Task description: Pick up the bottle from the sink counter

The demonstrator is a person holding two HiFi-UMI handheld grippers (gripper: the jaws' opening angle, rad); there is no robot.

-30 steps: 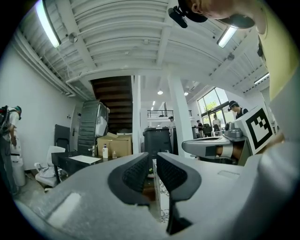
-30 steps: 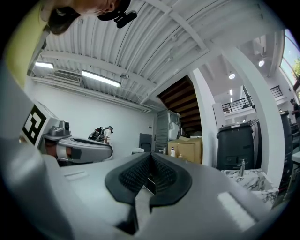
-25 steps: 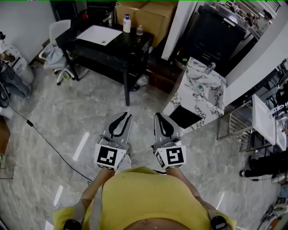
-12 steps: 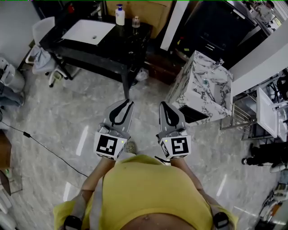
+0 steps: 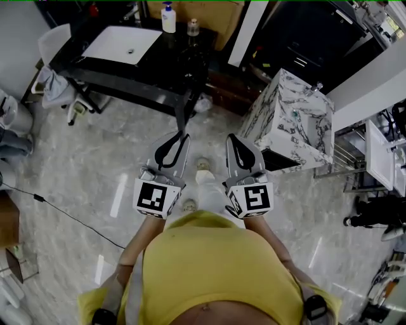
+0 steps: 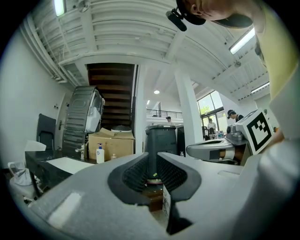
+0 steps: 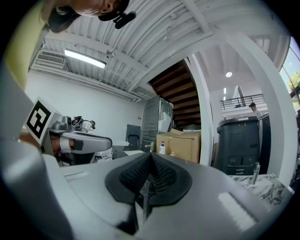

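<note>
The white pump bottle (image 5: 168,18) stands at the back edge of the black sink counter (image 5: 158,60), right of the white basin (image 5: 124,44); a smaller brown bottle (image 5: 193,27) stands beside it. The pump bottle (image 6: 99,153) also shows far off in the left gripper view, and the same bottle (image 7: 162,148) in the right gripper view. My left gripper (image 5: 183,135) is held over the floor, well short of the counter, its jaws a narrow gap apart with nothing between them. My right gripper (image 5: 231,138) hangs level beside it, pads together and empty.
A marble-patterned sink unit (image 5: 298,124) stands to the right. A white chair (image 5: 54,44) sits left of the counter and cardboard boxes (image 5: 203,9) behind it. A cable (image 5: 63,209) runs across the grey floor. A tall black bin (image 6: 161,138) stands ahead.
The view has moved forward over the floor towards the counter. A foot has come into view between the grippers. Both grippers keep their pose and jaw gaps.
</note>
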